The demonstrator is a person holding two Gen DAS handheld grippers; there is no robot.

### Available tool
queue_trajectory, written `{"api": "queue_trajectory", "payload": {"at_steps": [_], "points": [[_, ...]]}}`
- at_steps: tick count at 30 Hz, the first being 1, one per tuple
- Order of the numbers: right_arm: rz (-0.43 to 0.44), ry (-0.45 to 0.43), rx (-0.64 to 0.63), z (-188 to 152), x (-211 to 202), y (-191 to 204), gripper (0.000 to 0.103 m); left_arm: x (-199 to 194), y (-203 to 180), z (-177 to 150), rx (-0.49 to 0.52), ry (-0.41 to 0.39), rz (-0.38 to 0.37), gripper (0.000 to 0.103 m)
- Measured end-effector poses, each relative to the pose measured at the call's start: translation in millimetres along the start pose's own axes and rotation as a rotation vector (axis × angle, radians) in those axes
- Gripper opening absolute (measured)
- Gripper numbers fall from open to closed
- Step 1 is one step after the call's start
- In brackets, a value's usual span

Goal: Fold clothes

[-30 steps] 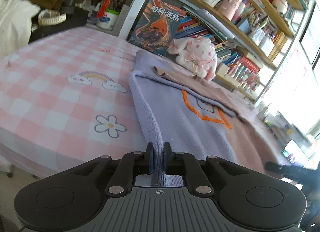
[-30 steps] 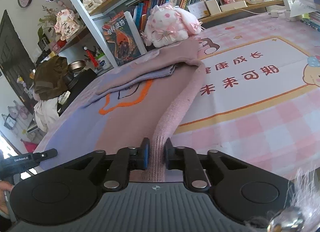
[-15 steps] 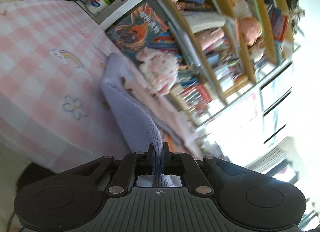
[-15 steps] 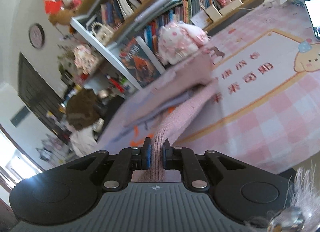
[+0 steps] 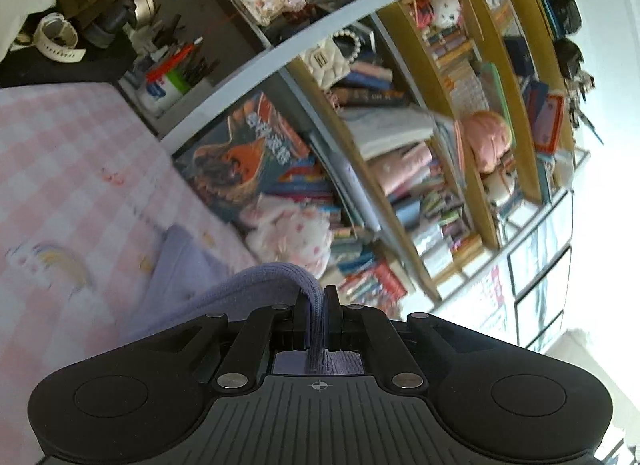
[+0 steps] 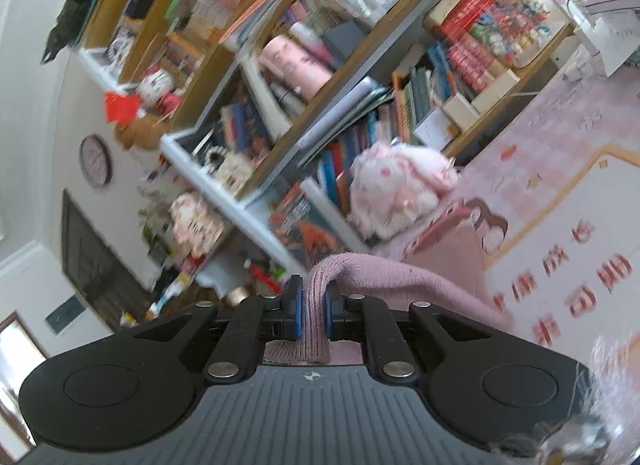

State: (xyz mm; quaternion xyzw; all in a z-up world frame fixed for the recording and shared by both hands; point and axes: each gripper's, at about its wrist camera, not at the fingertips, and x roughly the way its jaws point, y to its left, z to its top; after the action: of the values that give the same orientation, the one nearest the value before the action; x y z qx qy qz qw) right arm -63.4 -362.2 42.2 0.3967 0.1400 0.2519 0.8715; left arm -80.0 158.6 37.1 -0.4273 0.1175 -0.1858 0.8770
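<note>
Pinching a lavender hem between closed fingers, the left gripper (image 5: 318, 315) is holding one lower corner of the sweater (image 5: 188, 285), the knit arching up over the tips and dropping away to the rest of the garment lying on the pink checked surface (image 5: 60, 169). The right gripper (image 6: 312, 313) is doing likewise on the other side, its blue-padded fingers (image 6: 294, 309) clamping a fold of the pink half, which is humping over the tips and trailing down toward the printed cloth beside the plush toy (image 6: 396, 185).

Both cameras are tilting up at the bookshelf (image 5: 420, 169), so the lifted edge is apparently being carried toward the far end of the garment, with the fold about halfway through. Doing it well is a matter of keeping both corners level and equally far apart, so the hem is travelling as one straight line; letting the cloth drape rather than pulling it taut, lest the part on the surface be dragging along; and lowering the edge squarely onto the shoulders, short of the plush toy, before loosening either grip.
</note>
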Motion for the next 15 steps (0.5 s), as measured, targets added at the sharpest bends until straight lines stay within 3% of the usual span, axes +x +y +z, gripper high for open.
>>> {"api": "queue_trajectory", "payload": {"at_steps": [6,15], "points": [[-0.035,-0.041,0.034,18.6,47.4,-10.0,0.01,34.7,5.5,15.4,0.019,-0.021,0.036,0.004],[-0.145,0.018,0.05,28.2,112.7,-43.2,0.01,90.7,22.2,26.9,0.06,0.029,0.119,0.004]]}}
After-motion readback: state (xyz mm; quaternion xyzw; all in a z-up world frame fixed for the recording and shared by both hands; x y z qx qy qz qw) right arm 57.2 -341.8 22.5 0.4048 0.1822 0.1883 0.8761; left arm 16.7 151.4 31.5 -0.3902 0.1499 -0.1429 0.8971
